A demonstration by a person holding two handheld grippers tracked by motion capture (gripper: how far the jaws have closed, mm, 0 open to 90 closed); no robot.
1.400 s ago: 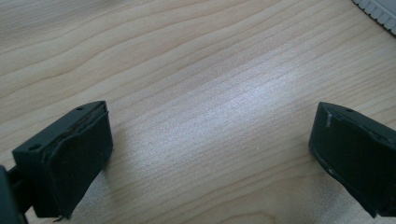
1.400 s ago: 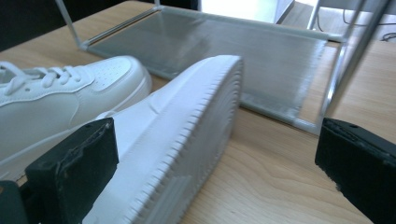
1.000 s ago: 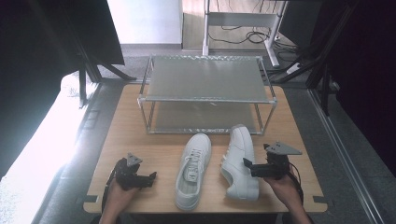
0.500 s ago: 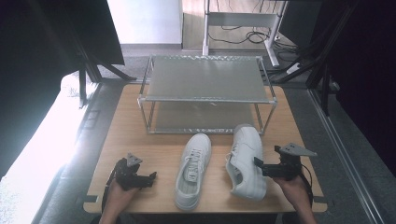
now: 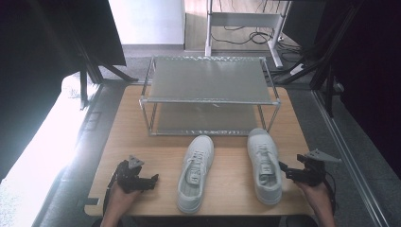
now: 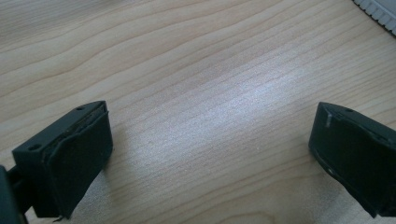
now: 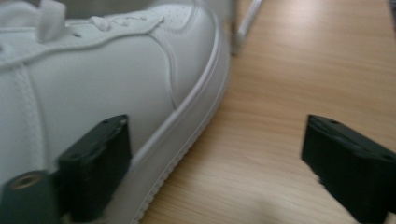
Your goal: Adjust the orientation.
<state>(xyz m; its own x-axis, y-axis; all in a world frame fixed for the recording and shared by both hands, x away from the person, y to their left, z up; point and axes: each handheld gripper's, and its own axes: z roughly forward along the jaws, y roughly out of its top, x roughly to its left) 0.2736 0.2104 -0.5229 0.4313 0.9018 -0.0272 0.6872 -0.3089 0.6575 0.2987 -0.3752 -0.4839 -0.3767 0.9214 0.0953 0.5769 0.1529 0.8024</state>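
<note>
Pale wood-grain table (image 5: 142, 142) with a soft sheen, smooth white leather-look shoes (image 5: 264, 163) with cloth laces, silvery metal rack (image 5: 208, 87) with mesh shelves, matt black jaws

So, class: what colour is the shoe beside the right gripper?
White all over: the shoe, laces included, shows best in the right gripper view, close against that gripper's own black jaws.

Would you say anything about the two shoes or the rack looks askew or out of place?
Only slightly: the left shoe lies slanted, toe leaning right, while the right shoe lies nearly straight, so the pair is not parallel. Both rest upright on the table before the empty rack; nothing looks damaged.
</note>
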